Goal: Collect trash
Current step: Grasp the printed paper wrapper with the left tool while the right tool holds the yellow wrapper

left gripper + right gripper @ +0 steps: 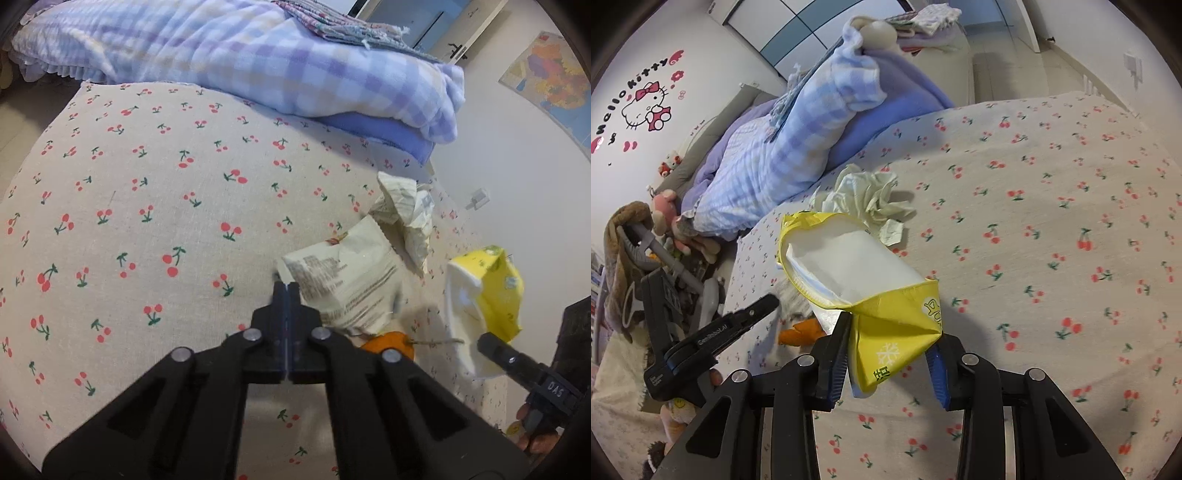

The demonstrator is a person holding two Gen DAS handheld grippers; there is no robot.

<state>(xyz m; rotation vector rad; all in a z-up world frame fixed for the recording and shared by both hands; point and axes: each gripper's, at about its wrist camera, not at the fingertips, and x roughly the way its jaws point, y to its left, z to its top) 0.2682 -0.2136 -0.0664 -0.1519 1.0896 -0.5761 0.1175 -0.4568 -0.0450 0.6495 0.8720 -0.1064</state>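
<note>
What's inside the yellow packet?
The torn yellow plastic packet gapes open, showing a stack of white tissues inside. How far the stack goes is hidden by the wrapper and the right tongs gripping it.

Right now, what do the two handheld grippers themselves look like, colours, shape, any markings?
Both are black plastic two-finger tools with angled linkage arms joined by round silver pins. The left gripper has slim black fingers. The right gripper has blue pads on the inner faces of its fingers. Seen from the other camera, each body carries small white lettering, too small to read reliably. No cables or sleeves show.
</note>
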